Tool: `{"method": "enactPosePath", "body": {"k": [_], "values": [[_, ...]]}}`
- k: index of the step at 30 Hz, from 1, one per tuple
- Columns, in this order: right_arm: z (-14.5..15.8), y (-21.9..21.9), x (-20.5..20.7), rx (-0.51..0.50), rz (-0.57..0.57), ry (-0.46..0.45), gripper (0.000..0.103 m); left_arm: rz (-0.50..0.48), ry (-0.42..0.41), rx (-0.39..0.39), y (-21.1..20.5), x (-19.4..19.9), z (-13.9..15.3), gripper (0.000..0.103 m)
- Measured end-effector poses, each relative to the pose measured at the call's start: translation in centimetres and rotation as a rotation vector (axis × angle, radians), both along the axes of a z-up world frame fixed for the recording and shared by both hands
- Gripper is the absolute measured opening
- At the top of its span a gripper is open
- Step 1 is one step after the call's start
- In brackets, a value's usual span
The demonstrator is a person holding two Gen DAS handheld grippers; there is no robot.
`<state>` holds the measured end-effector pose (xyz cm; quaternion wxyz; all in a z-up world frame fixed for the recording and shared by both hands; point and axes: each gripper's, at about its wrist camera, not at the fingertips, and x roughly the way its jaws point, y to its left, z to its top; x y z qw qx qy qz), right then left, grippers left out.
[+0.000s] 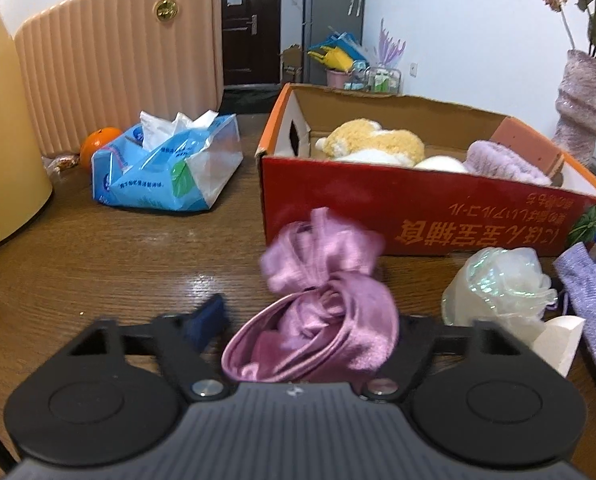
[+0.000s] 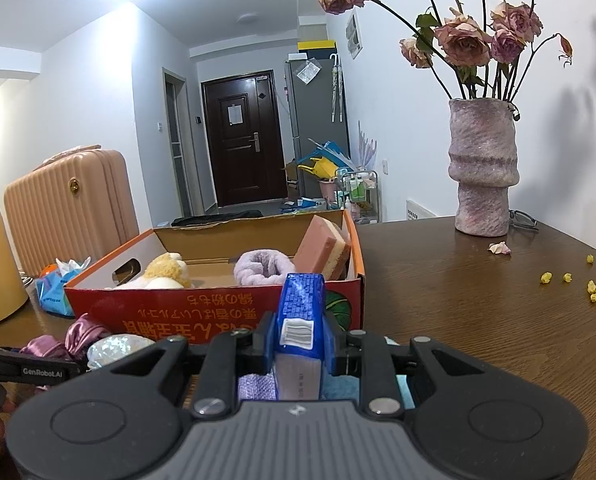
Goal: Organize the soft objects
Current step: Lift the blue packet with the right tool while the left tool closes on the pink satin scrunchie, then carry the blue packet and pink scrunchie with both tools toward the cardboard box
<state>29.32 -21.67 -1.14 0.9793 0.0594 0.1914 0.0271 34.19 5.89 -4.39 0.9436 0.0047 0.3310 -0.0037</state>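
A red cardboard box (image 1: 417,216) stands on the wooden table and holds a yellow plush toy (image 1: 373,142), a lilac fluffy slipper (image 1: 501,162) and a pink sponge (image 1: 525,142). My left gripper (image 1: 309,320) is open around a pink satin scrunchie bundle (image 1: 321,296) in front of the box. A white mesh bath puff (image 1: 501,288) and a lilac cloth (image 1: 593,304) lie to its right. My right gripper (image 2: 298,344) is shut on a blue tissue pack (image 2: 299,316), held in front of the box (image 2: 226,312).
A blue tissue bag (image 1: 166,164), an orange (image 1: 98,144), a yellow jug (image 1: 2,132) and a pink suitcase (image 1: 118,52) are at the left. A vase with dried roses (image 2: 481,168), glasses and yellow crumbs (image 2: 593,292) are on the right.
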Motion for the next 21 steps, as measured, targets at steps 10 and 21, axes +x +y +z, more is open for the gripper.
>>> {"method": "enactPosePath", "body": {"k": [10,21], "values": [[-0.1,0.2,0.0,-0.002,0.013,-0.005,0.023,-0.001,-0.09,0.007,-0.5,-1.3,1.2,0.041],[0.4,0.7,-0.2,-0.012,0.027,-0.03,0.023,0.054,-0.198,-0.027,-0.2,-2.7,3.3,0.04]]}}
